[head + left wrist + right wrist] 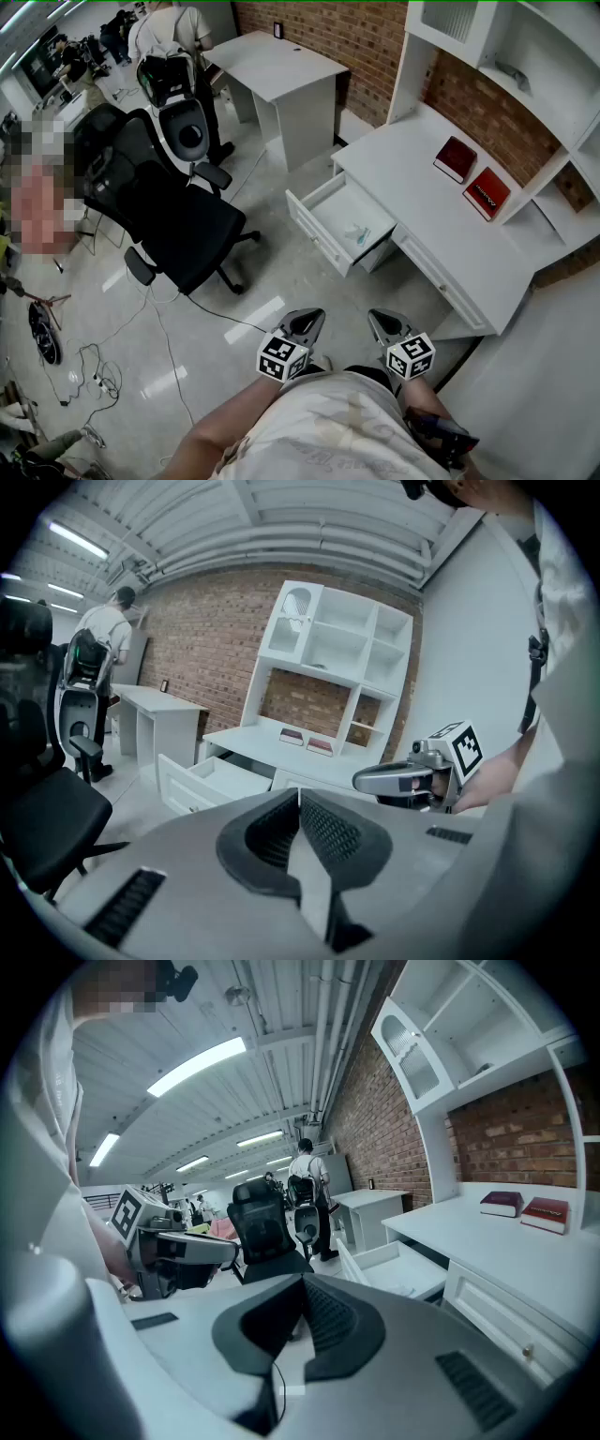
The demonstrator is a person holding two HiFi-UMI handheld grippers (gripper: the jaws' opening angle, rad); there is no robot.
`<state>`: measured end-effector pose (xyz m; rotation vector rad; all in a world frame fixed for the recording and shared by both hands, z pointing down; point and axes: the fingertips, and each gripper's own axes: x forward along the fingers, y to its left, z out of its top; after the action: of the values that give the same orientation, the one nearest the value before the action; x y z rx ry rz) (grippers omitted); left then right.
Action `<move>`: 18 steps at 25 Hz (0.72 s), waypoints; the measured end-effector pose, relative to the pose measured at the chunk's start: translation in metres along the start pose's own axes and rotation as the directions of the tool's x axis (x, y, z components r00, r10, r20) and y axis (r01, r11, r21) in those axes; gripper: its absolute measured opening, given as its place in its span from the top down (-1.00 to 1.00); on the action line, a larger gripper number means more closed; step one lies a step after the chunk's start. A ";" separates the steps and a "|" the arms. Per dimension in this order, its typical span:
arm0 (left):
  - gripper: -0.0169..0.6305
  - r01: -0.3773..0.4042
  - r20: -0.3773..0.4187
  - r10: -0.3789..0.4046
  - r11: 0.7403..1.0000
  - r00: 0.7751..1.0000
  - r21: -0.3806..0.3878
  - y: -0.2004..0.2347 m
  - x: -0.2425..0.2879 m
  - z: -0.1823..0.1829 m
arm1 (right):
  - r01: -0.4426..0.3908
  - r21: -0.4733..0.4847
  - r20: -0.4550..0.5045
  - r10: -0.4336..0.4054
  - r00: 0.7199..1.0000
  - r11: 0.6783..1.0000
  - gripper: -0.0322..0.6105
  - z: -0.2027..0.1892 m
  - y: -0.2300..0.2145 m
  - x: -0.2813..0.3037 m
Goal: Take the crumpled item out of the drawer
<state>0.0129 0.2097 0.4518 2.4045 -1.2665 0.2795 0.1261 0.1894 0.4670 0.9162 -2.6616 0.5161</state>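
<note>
While both tongs hang low before the person's body, well apart from the desk (441, 225), the crumpled item (356, 233) lies on the floor of the single open drawer (314, 234), a pale wad near the drawer's desk-side end. There are two tongs. The left gripper (307, 322) has its jaws closed together on nothing, and the right gripper (382, 323) is likewise closed and empty. Each carries one marker cube (282, 358) printed with black-and-white squares.

Two red books (455, 157) lie side by side on the desktop. The nearer one bears light print that is too small to read. A second white desk (281, 70) stands farther off by the brick wall. Two office chairs are on the floor, a black chair (178, 230) and beyond it a pale-backed chair (183, 127).

Only the head view looks down into the drawer and shows the wad plainly. The left gripper view takes the drawer from the side, so its contents cannot be made out. The two gripper views alone show the ceiling lights and the shelf unit upright above the desk, and each shows the other gripper alongside it.
</note>
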 end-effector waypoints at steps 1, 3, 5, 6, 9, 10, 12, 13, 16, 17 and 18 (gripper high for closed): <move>0.86 0.005 -0.001 -0.005 1.000 1.000 0.002 -0.004 -0.001 0.000 | 0.003 -0.001 0.001 -0.003 1.000 1.000 0.83 -0.001 0.001 -0.003; 0.86 0.013 -0.002 -0.013 1.000 1.000 0.005 -0.012 -0.003 -0.001 | 0.009 -0.002 0.005 -0.009 1.000 1.000 0.83 -0.003 0.004 -0.010; 0.86 0.020 0.001 -0.020 1.000 1.000 0.010 -0.019 -0.005 0.001 | 0.019 0.000 0.012 -0.019 1.000 1.000 0.83 -0.003 0.005 -0.018; 0.86 0.024 0.005 -0.024 1.000 1.000 0.014 -0.023 -0.005 0.002 | 0.024 -0.001 0.015 -0.024 1.000 1.000 0.83 -0.004 0.005 -0.022; 0.86 0.037 0.015 -0.038 0.999 0.999 0.025 -0.036 -0.005 0.004 | 0.039 -0.001 0.022 -0.039 0.999 0.999 0.83 -0.007 0.004 -0.038; 0.86 0.040 0.018 -0.040 0.999 0.999 0.027 -0.040 -0.005 0.004 | 0.043 -0.001 0.023 -0.043 0.999 0.999 0.83 -0.009 0.004 -0.043; 0.86 0.043 0.020 -0.044 0.999 0.999 0.027 -0.047 -0.004 0.004 | 0.051 0.000 0.024 -0.051 0.998 0.999 0.83 -0.011 0.004 -0.052; 0.86 0.046 0.020 -0.046 0.999 0.999 0.026 -0.051 -0.004 0.003 | 0.054 -0.001 0.024 -0.054 0.998 0.999 0.83 -0.012 0.004 -0.057; 0.86 0.056 0.020 -0.056 0.998 0.998 0.023 -0.062 -0.003 0.000 | 0.067 -0.001 0.018 -0.067 0.998 0.998 0.83 -0.016 0.004 -0.067; 0.87 0.059 0.019 -0.060 0.998 0.998 0.023 -0.066 -0.002 -0.002 | 0.072 0.003 0.015 -0.072 0.997 0.997 0.83 -0.019 0.003 -0.070; 0.86 0.063 0.017 -0.064 0.998 0.998 0.024 -0.070 -0.002 -0.004 | 0.076 0.009 0.012 -0.076 0.997 0.997 0.83 -0.021 0.003 -0.073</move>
<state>0.0692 0.2478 0.4364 2.4668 -1.1982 0.2560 0.1829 0.2390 0.4583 1.0220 -2.6260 0.5063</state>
